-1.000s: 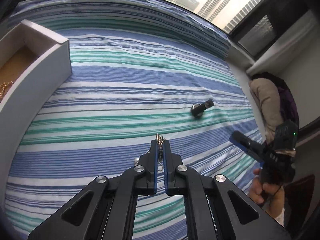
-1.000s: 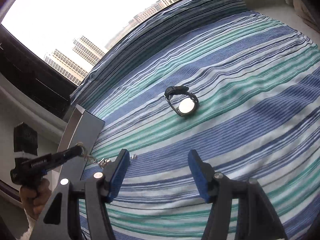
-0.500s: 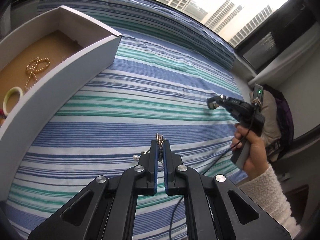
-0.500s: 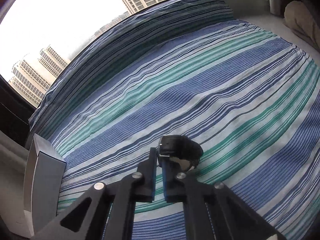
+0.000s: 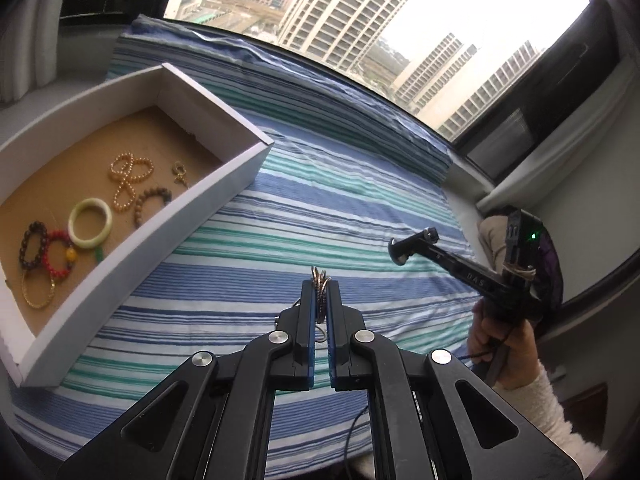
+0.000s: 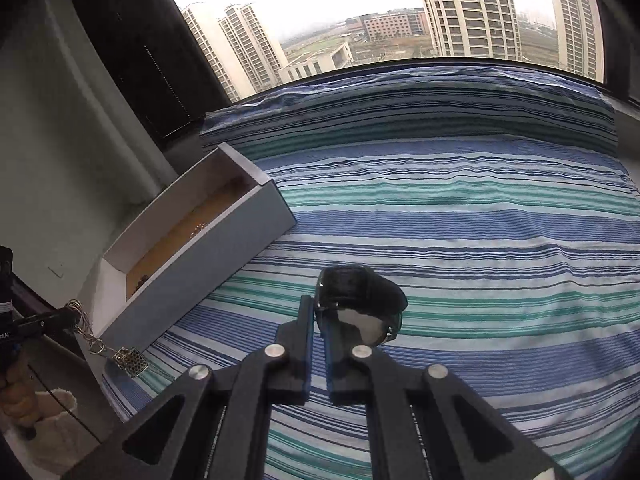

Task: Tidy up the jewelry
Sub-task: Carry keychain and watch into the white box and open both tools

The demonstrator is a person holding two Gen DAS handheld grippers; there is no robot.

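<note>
The left gripper sits at lower centre of its view, jaws pinched on a gold chain that pokes above the tips; in the right wrist view the chain dangles at the lower left with a small mesh pendant at its end; the right gripper is clamped on the strap of a black watch, lifted above the striped bedcover; at the left of the left view stands a white box holding a pearl strand, a pale green bangle and dark bead bracelets.
</note>
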